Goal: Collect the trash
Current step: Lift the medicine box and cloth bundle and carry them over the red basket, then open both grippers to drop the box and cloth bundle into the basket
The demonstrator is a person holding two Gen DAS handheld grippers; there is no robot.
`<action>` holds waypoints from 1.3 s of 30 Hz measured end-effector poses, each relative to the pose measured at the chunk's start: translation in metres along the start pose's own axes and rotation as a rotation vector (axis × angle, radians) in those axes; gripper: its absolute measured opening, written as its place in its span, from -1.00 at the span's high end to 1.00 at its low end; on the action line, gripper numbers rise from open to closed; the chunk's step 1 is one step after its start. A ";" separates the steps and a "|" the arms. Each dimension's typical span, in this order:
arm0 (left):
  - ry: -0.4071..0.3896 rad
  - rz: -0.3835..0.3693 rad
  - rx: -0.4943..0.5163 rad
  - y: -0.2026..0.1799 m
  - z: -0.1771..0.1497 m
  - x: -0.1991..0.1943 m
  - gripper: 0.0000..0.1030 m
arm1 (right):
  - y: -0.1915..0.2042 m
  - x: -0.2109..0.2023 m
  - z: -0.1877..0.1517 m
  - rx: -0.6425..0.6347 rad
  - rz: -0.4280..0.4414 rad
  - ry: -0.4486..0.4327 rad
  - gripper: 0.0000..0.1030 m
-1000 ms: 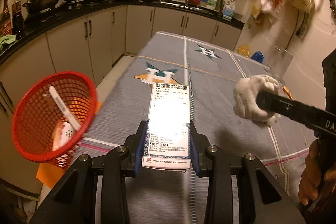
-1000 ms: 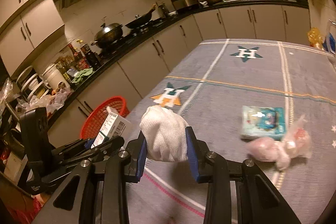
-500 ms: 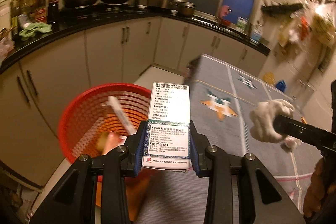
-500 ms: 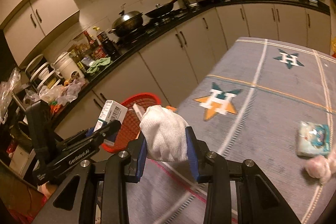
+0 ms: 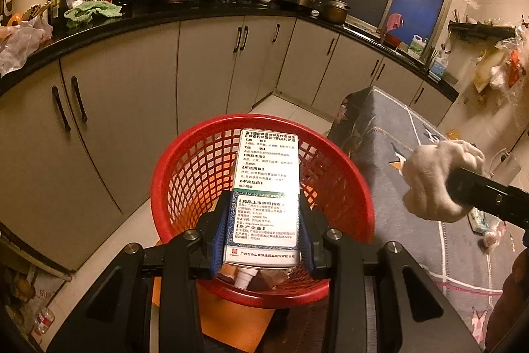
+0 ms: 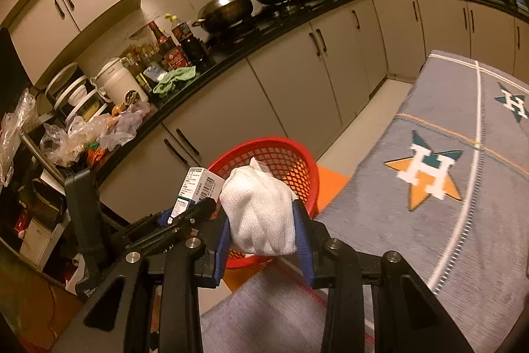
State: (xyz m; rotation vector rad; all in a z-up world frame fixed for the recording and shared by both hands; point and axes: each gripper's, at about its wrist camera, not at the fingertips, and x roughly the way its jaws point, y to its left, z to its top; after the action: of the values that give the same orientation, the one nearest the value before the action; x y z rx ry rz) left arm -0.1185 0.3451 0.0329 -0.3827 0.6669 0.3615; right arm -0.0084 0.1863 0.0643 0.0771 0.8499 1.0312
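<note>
My left gripper (image 5: 263, 240) is shut on a white medicine box (image 5: 266, 191) and holds it over the red mesh basket (image 5: 185, 174), which has some trash at its bottom. My right gripper (image 6: 263, 237) is shut on a white crumpled cloth wad (image 6: 259, 217), at the table's edge, just right of the basket (image 6: 284, 154). The wad (image 5: 436, 181) and right gripper also show at the right of the left wrist view. The left gripper with the box (image 6: 195, 187) shows in the right wrist view, left of the wad.
The table (image 6: 446, 220) with a grey star-patterned cloth is on the right, with a small packet and a plastic bag (image 5: 486, 227) on it. Kitchen cabinets (image 5: 132, 95) and a cluttered counter stand behind the basket. An orange stool (image 6: 330, 181) sits under the basket.
Both grippers swung left from over the table toward the basket. The box now hangs over the basket's opening, and the wad is at the table's edge beside it.
</note>
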 end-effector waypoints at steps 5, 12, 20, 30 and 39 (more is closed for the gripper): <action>0.011 0.002 -0.007 0.004 0.000 0.009 0.32 | 0.001 0.019 0.003 0.015 0.004 0.026 0.25; 0.029 0.001 -0.006 0.009 -0.002 0.019 0.32 | -0.006 0.043 0.006 0.040 -0.003 0.058 0.25; 0.042 0.001 0.004 0.010 -0.003 0.025 0.32 | -0.009 0.059 0.011 0.051 -0.015 0.070 0.24; 0.049 0.014 0.031 0.005 -0.004 0.031 0.32 | -0.014 0.067 0.013 0.064 -0.024 0.080 0.22; 0.055 0.017 0.036 0.005 -0.004 0.034 0.32 | -0.015 0.076 0.016 0.074 -0.027 0.088 0.21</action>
State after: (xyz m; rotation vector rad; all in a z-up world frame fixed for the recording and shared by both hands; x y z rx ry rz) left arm -0.0986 0.3544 0.0066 -0.3535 0.7298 0.3556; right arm 0.0308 0.2420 0.0243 0.0831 0.9672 0.9831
